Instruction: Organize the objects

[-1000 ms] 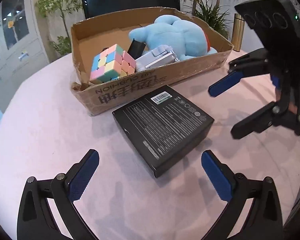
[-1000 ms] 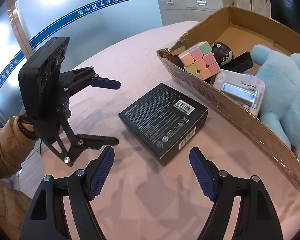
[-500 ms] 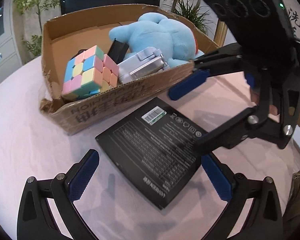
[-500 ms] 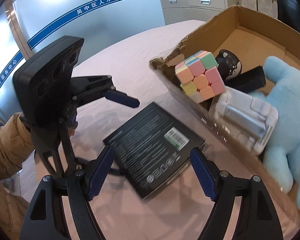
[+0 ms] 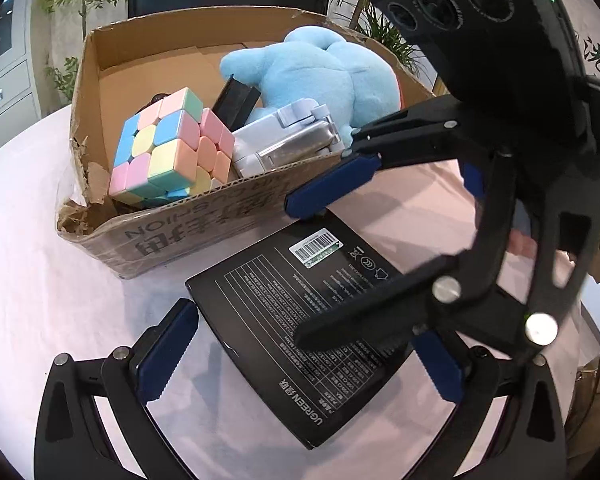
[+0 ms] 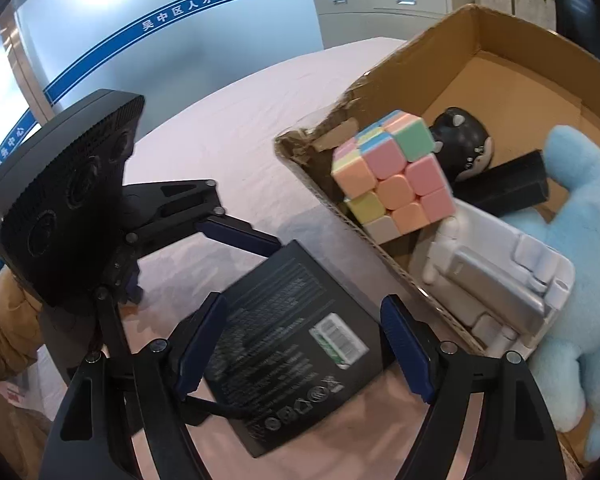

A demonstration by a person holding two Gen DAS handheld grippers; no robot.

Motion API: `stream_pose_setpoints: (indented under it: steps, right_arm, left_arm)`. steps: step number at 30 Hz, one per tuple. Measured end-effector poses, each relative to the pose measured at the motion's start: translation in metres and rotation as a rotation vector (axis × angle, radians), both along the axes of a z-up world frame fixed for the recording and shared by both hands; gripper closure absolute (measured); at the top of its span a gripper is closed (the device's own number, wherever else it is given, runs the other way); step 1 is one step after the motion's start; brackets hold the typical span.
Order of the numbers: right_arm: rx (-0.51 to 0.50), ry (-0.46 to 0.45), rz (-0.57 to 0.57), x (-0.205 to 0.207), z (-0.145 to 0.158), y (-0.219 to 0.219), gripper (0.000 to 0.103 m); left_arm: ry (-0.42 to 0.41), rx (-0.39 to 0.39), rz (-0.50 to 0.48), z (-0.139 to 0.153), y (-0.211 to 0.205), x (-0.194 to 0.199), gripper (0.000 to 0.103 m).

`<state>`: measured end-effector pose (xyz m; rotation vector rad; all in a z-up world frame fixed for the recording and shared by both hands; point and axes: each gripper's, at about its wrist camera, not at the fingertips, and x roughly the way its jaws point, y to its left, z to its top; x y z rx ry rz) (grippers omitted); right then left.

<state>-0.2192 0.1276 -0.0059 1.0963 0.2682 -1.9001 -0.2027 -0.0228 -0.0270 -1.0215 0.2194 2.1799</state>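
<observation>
A flat black box with white print and a barcode label lies on the pink tablecloth, next to the cardboard box. My left gripper is open, its blue-padded fingers on either side of the black box's near end. My right gripper is open too and straddles the same box from the other side; in the left wrist view it reaches in from the right. Neither gripper visibly grips the box.
The cardboard box holds a pastel puzzle cube, a white and silver folding stand, a blue plush toy, a black bar and a small black figurine. Cabinets and plants stand behind the table.
Both grippers have moved in on the black box from opposite sides and now straddle it. Both stay open. The box has stayed beside the cardboard box.
</observation>
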Motion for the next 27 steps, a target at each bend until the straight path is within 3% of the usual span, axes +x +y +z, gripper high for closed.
stream_pose_setpoints:
  steps: [6, 10, 17, 27]
  right_arm:
    - [0.019, 0.011, -0.014, -0.004, -0.002, -0.004, 0.022]
    - [0.022, 0.003, -0.012, 0.001, -0.007, -0.003, 0.011]
    - [0.011, -0.033, -0.028, 0.014, -0.013, 0.016, 0.011]
    - [0.009, -0.025, -0.057, 0.051, -0.014, 0.055, 0.011]
  left_arm:
    - [-0.003, -0.007, -0.021, 0.0, 0.005, -0.003, 0.001]
    - [-0.009, -0.002, -0.044, -0.001, 0.011, -0.001, 0.001]
    - [-0.009, 0.015, -0.067, -0.002, 0.025, 0.015, 0.001]
    - [0.024, -0.027, -0.114, 0.003, 0.072, 0.052, 0.001]
